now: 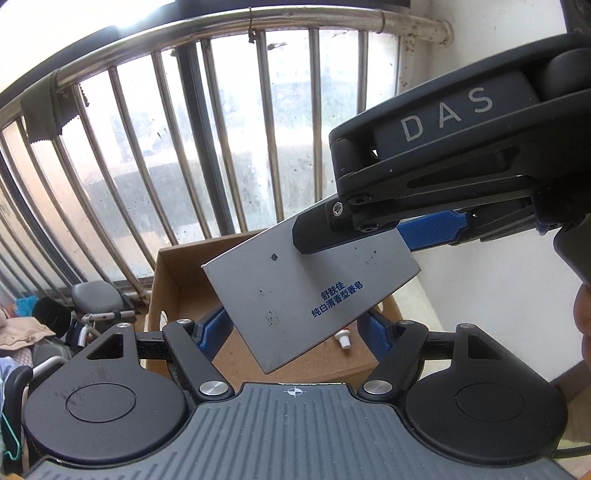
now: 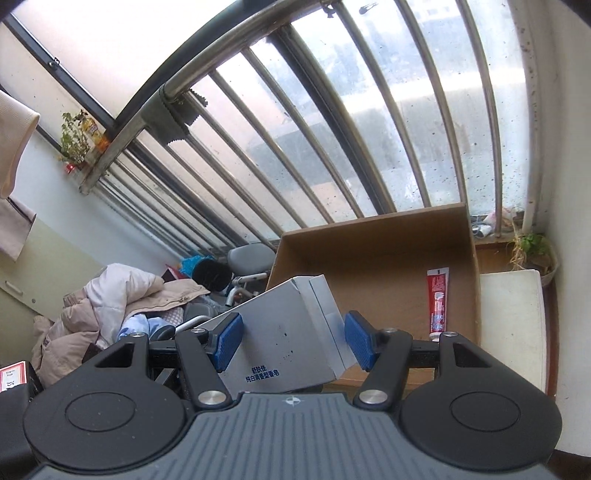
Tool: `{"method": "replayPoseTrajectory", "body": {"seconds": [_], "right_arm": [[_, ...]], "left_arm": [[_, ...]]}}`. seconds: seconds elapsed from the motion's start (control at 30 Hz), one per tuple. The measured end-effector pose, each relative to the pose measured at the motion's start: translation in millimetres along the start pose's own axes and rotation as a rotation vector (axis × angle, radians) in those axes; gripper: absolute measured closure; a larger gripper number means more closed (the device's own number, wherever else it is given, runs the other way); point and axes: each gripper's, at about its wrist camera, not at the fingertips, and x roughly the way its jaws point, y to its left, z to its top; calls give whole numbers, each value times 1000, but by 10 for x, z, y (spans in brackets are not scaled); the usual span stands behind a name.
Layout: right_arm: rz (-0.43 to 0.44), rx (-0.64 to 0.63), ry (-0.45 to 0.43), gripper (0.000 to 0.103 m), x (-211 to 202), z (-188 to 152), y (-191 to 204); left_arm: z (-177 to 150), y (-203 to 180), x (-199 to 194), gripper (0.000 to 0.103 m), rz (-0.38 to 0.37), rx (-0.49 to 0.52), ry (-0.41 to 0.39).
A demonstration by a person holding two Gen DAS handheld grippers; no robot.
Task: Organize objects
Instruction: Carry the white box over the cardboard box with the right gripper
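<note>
- Left wrist view: grey soap box (image 1: 310, 295) w/ blue printed text, tilted, held in the air above an open brown carton (image 1: 177, 266).
- Same view: right gripper (image 1: 354, 240) enters from upper right and is clamped on the box's upper end. One black finger lies across the grey face; the blue pad of the other shows behind the box edge.
- Left gripper (image 1: 295, 328): lower corner of the soap box sits btw its two blue pads. The pad on the left of the picture overlaps the box edge; the other pad is near the edge. Whether it grips cannot be told.
- Bkgd of this view: steel railing (image 1: 221, 22) w/ vertical bars in front of a dirty window. A small white cap of a tube shows on the carton floor, below the box.
- Right wrist view: soap box (image 2: 288, 325) lies btw the gripper's blue pads (image 2: 229, 341), both pressing its sides, i.e. grasped. The box slants up and away, far end free, text end nearest the camera.
- Carton (image 2: 369, 236) is just behind and below the box, open side up, w/ a red toothpaste tube (image 2: 437, 299) flat on its floor by the right-hand wall.
- Left of carton: clothes pile (image 2: 110, 295). Right of it, in the corner by the window: potted plant (image 2: 532, 247).
</note>
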Motion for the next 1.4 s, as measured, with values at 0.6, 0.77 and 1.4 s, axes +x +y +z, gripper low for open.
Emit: {"method": "replayPoseTrajectory", "body": {"seconds": [0.6, 0.77, 1.4], "right_arm": [[-124, 19, -13, 38, 262, -169, 653], [-140, 8, 11, 38, 404, -119, 709], [24, 58, 127, 38, 1293, 486, 252]], "left_arm": [[-85, 572, -79, 30, -108, -43, 0], [-69, 668, 9, 29, -114, -75, 20], [286, 858, 687, 29, 47, -79, 147]]}}
